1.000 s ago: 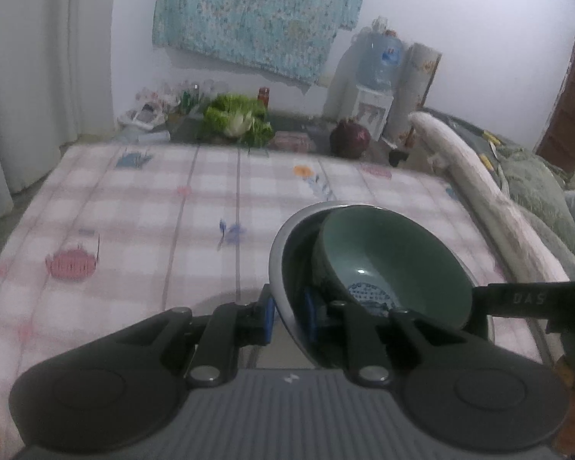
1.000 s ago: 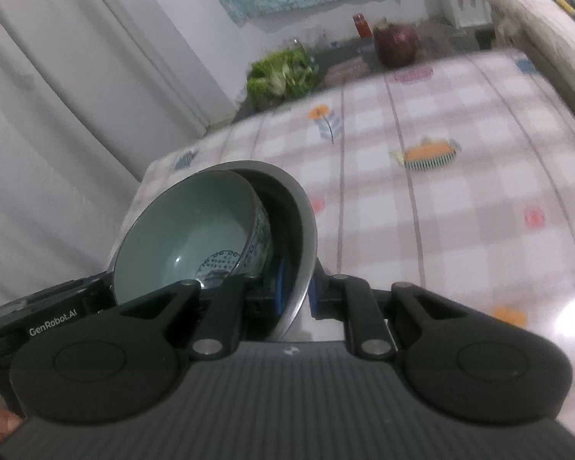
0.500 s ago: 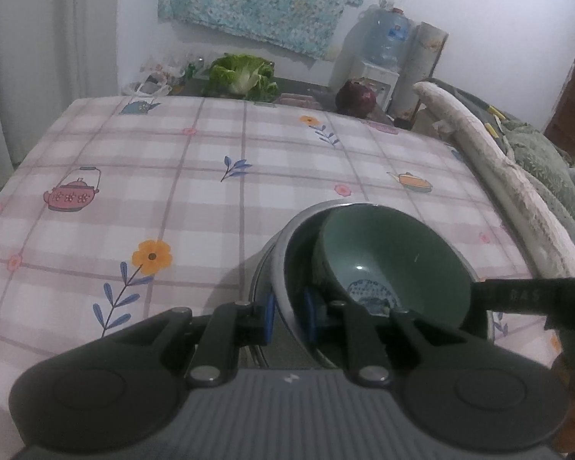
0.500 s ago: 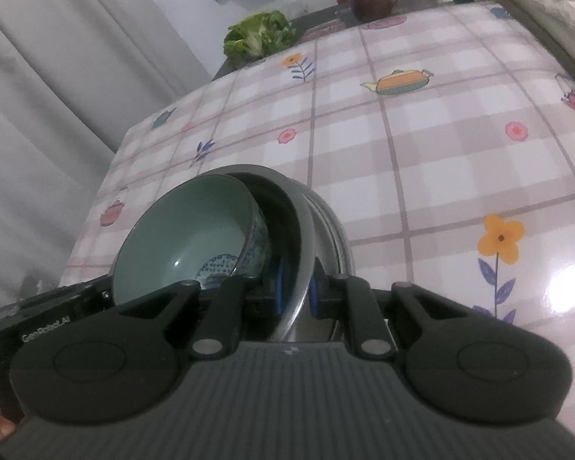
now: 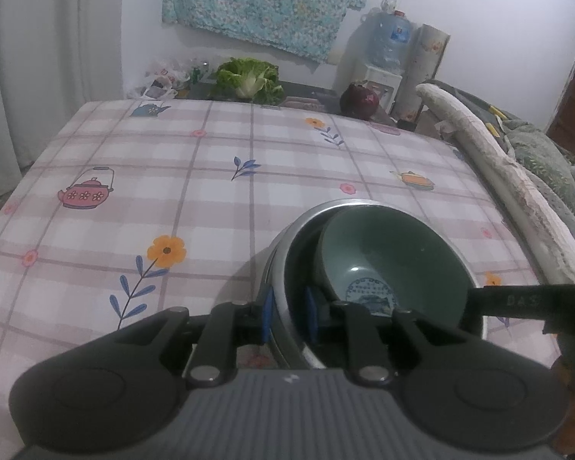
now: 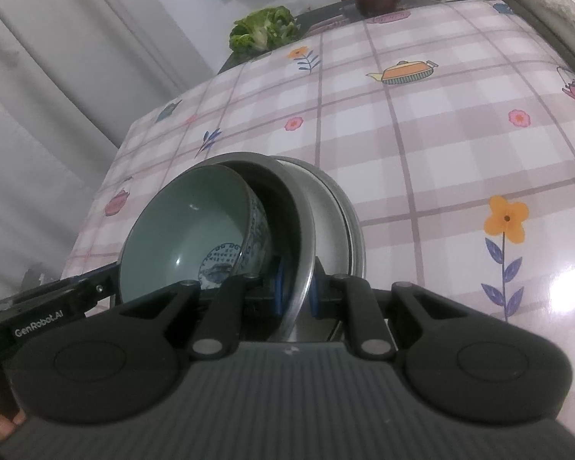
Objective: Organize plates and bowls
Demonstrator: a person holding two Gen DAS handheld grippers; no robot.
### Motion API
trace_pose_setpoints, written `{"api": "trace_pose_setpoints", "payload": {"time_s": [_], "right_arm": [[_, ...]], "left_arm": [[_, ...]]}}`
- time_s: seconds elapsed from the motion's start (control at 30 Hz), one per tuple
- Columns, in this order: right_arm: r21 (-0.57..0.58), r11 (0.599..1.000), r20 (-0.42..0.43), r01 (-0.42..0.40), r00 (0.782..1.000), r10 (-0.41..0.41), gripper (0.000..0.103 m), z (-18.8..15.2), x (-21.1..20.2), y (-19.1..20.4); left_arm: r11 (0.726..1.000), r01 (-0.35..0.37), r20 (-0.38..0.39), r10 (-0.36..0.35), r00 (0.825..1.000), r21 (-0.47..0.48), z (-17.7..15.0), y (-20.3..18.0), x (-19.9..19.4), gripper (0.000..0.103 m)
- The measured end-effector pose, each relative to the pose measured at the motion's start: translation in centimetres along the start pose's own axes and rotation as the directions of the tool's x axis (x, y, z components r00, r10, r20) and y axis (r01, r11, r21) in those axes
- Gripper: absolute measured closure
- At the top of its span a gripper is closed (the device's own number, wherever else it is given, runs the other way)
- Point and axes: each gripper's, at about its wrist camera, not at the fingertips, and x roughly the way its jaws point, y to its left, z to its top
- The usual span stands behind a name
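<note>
A green ceramic bowl with a blue pattern sits tilted inside a steel bowl. My left gripper is shut on the steel bowl's near rim. My right gripper is shut on the opposite rim of the same steel bowl, with the green bowl inside. Under the steel bowl lies a white plate on a steel plate, resting on the table. The right gripper's body shows at the right of the left wrist view.
The table has a pink checked cloth with teapot and flower prints. Beyond its far edge are a cabbage, a dark red pot and a water dispenser. A rolled cover runs along the right edge. Curtains hang at the left.
Both grippers have come down with the steel bowl and green bowl toward the table. The stack of plates now shows beneath the steel bowl.
</note>
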Motion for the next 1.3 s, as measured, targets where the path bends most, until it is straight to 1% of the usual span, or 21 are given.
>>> {"api": "trace_pose_setpoints", "payload": {"time_s": [0.07,0.13,0.17,0.2,0.23,0.27,0.3,0.33,0.37,0.4,0.43,0.47,0.5,0.53,0.57,0.6,0.7,0.77,0.9,1.17,1.3], "right_arm": [[0.002,1.000,0.002,-0.001,1.000,0.001,0.090,-0.1,0.0,-0.1],[0.002,1.000,0.010,0.005,1.000,-0.005,0.088,-0.1,-0.2,0.0],[-0.011,1.000,0.020,0.018,1.000,-0.017,0.088,-0.1,-0.4,0.1],[-0.028,0.999,0.034,0.036,0.999,-0.035,0.081,-0.1,-0.8,0.3],[-0.039,0.998,0.046,0.050,0.998,-0.048,0.078,-0.2,-1.2,0.5],[-0.049,0.997,0.061,0.054,0.997,-0.050,0.077,-0.2,-1.9,0.6],[-0.051,0.997,0.072,0.052,0.996,-0.048,0.072,-0.3,-2.4,0.6],[-0.052,0.997,0.088,0.057,0.995,-0.053,0.059,-0.4,-3.2,0.6],[-0.053,0.996,0.107,0.068,0.992,-0.062,0.052,-0.5,-3.9,0.6],[-0.057,0.996,0.127,0.075,0.990,-0.067,0.046,-0.7,-4.7,0.7],[-0.065,0.995,0.145,0.080,0.987,-0.070,0.044,-0.9,-5.4,0.7],[-0.076,0.993,0.164,0.090,0.984,-0.077,0.041,-1.2,-6.4,0.9],[-0.083,0.991,0.178,0.101,0.980,-0.085,0.035,-1.4,-7.2,1.1],[-0.089,0.990,0.194,0.111,0.977,-0.092,0.025,-1.7,-8.1,1.3],[-0.097,0.988,0.212,0.120,0.972,-0.098,0.020,-2.2,-9.0,1.6],[-0.109,0.985,0.232,0.131,0.967,-0.102,0.013,-2.7,-9.9,1.9],[-0.146,0.974,0.275,0.173,0.953,-0.128,0.001,-4.4,-12.2,3.1],[-0.167,0.964,0.288,0.206,0.946,-0.152,0.001,-5.5,-13.2,4.1],[-0.183,0.952,0.274,0.245,0.943,-0.190,0.001,-7.6,-14.1,5.1],[-0.157,0.951,0.247,0.267,0.943,-0.224,0.001,-11.1,-14.7,6.4],[-0.167,0.943,0.245,0.287,0.939,-0.243,0.001,-12.1,-14.8,7.3]], "left_arm": [[1.000,0.004,0.004,-0.004,1.000,0.001,-0.1,0.1,-0.2,0.083],[1.000,0.002,0.017,-0.002,1.000,0.000,-0.2,0.2,-0.7,0.079],[1.000,-0.004,0.027,0.004,1.000,0.008,-0.2,0.1,-1.1,0.073],[1.000,-0.015,0.038,0.014,0.999,0.018,-0.3,0.1,-1.5,0.064],[0.999,-0.023,0.052,0.021,0.998,0.027,-0.4,0.1,-1.9,0.059],[0.999,-0.020,0.069,0.017,0.997,0.032,-0.5,0.1,-2.5,0.049],[0.999,-0.014,0.090,0.011,0.996,0.033,-0.6,0.2,-3.3,0.043],[0.999,-0.012,0.106,0.009,0.994,0.034,-0.6,0.3,-4.0,0.042],[0.999,-0.011,0.119,0.006,0.993,0.041,-0.7,0.2,-4.7,0.039],[0.999,-0.011,0.132,0.005,0.991,0.048,-0.7,0.1,-5.3,0.033],[0.998,-0.011,0.146,0.003,0.989,0.055,-0.7,0.0,-6.1,0.029],[0.998,-0.010,0.160,0.000,0.987,0.059,-0.8,0.0,-6.8,0.021],[0.998,-0.008,0.173,-0.003,0.985,0.062,-0.8,-0.1,-7.5,0.013],[0.998,-0.006,0.188,-0.006,0.982,0.065,-1.0,-0.3,-8.3,0.010],[0.998,-0.007,0.199,-0.007,0.980,0.069,-1.1,-0.4,-9.0,0.005],[0.997,-0.010,0.205,-0.006,0.979,0.077,-1.3,-0.6,-9.6,0.001],[0.994,-0.038,0.204,0.016,0.979,0.101,-1.9,-1.3,-10.8,0.000],[0.991,-0.070,0.178,0.049,0.983,0.116,-2.4,-1.8,-11.0,0.000],[0.988,-0.112,0.109,0.100,0.989,0.108,-3.4,-2.2,-11.0,0.000],[0.973,-0.203,0.041,0.200,0.979,0.113,-5.3,-2.3,-11.3,0.000],[0.972,-0.214,0.036,0.212,0.977,0.095,-6.2,-2.3,-12.0,0.000]]}}
